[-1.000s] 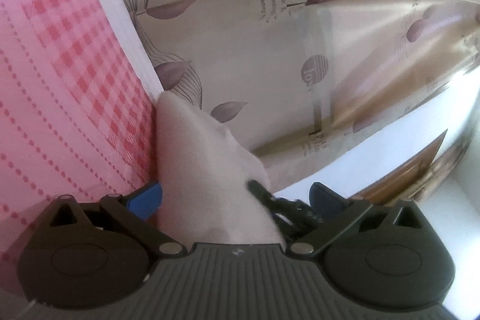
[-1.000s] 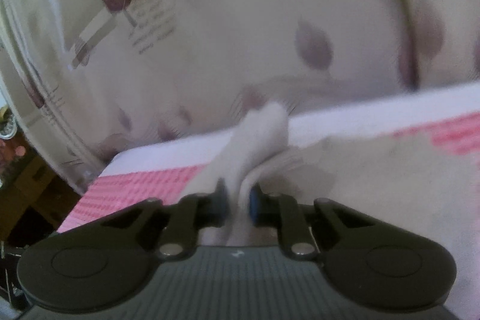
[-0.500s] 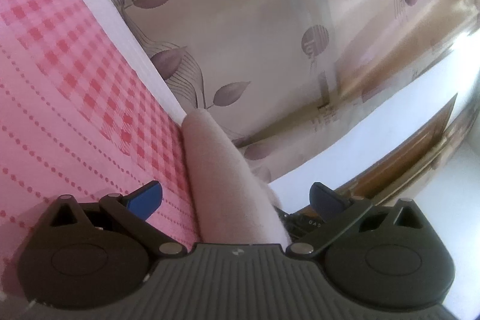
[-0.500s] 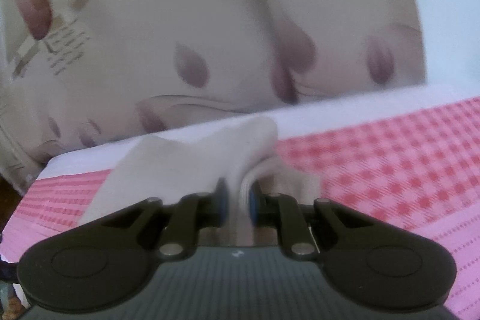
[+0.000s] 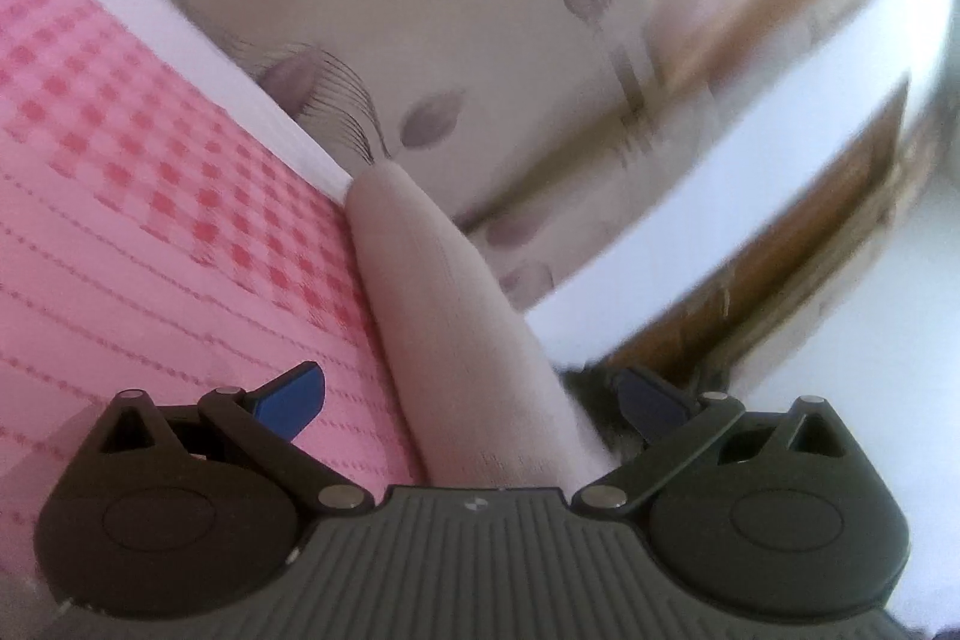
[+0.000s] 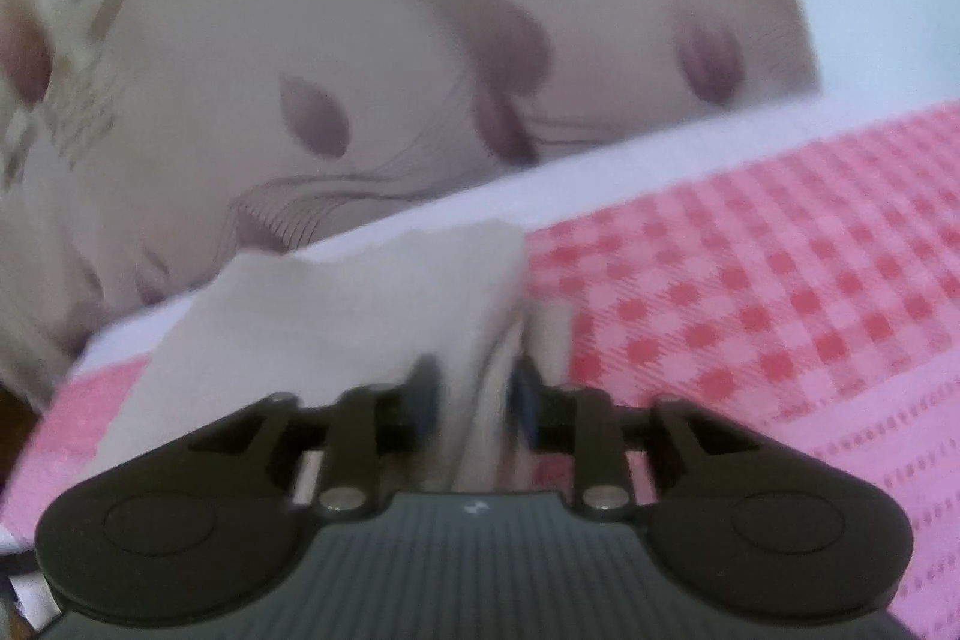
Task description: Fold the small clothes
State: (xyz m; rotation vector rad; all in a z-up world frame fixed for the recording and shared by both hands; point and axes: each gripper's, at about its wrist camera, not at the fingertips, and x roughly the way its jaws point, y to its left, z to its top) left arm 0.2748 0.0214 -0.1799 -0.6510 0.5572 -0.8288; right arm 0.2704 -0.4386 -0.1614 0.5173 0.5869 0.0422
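Note:
A small pale cream garment runs as a narrow folded strip up the middle of the left wrist view, over the pink checked cloth. My left gripper is open, its blue-tipped fingers wide apart on either side of the strip. In the right wrist view the garment spreads to the left over the cloth. My right gripper is shut on a bunched edge of the garment. Both views are blurred.
The pink cloth ends in a white band at the far edge. Behind it hangs a cream curtain with purple leaves. A white wall and brown wooden frame lie to the right in the left wrist view.
Both views have swung. The garment has stretched into a narrower strip in the left wrist view. The right gripper has kept its hold while the cloth spread left.

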